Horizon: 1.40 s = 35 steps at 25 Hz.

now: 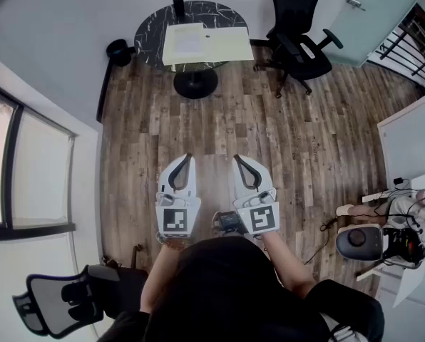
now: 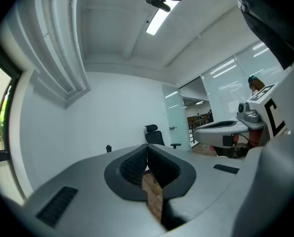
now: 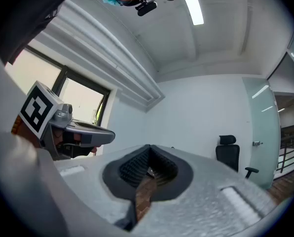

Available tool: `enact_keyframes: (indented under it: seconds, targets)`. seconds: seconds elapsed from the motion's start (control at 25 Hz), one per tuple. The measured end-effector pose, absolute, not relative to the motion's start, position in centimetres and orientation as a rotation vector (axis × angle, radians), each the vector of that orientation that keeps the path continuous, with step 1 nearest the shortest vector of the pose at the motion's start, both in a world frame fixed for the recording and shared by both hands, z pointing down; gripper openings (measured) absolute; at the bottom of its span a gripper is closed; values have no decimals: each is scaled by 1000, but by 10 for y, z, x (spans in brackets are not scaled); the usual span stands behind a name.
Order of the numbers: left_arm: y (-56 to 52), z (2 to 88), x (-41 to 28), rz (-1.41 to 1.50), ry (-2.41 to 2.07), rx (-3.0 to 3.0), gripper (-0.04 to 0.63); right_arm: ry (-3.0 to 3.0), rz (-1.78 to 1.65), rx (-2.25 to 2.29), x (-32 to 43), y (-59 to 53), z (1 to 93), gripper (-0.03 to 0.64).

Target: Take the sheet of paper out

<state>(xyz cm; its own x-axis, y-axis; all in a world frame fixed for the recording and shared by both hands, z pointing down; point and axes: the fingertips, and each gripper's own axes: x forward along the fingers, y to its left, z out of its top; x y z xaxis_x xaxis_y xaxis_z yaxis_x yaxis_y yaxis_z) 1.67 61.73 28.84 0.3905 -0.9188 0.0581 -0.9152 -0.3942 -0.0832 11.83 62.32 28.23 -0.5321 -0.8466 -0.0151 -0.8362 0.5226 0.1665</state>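
The sheet of paper (image 1: 187, 43) lies at the far end of the room on a round table (image 1: 145, 30) with a black, white-veined marble top. It is a whiter rectangle on the left half of a flat pale-yellow cover (image 1: 230, 45). A dark cylinder (image 1: 177, 4) stands at the table's far edge. A black mesh-backed office chair (image 1: 298, 27) on castors sits just right of the table, and a small black bin-like shape (image 1: 118, 50) rests by the left wall.

An open stretch of brown plank floor (image 1: 219, 120) separates the table from the person, and nothing stands on it. Both grippers are held level and side by side, well apart from the table. The left gripper (image 1: 188, 156) has its ribbed black pads (image 2: 132, 167) brought together at the tips with nothing between them — only floor shows through the gap behind. The right gripper (image 1: 235, 157) is the same: tips meeting, empty. Another dark mesh chair (image 1: 52, 305) stands at the near left under a window.
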Motion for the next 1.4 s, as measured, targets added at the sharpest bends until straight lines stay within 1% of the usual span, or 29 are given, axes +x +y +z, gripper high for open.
enact_keyframes:
  seconds: [0.12,0.32,0.56,0.84,1.16,1.4]
  targets:
    - [607,290,25,-184,1640,-2540,-3,-2692,-233,1503,131,612,280,-5]
    - [595,286,30,-175,1723,-2574,-3,-2681,-221,1531,144,589,283,-3]
    - [570,294,16,-217,1718,-2596,-3,-2656,-185,1546,136,554,297,-3]
    - [508,292,12,-168,1640,-2657,-3,-2611,-168,1602,136,510,291,-3]
    - [446,275,-8,-75,1492,-2636,-3,-2512,-229,1587,118,458,276,-3]
    - [416,276,-39,-25,1546,-2663,-3,-2452,-215,1543,92,433,281,-2]
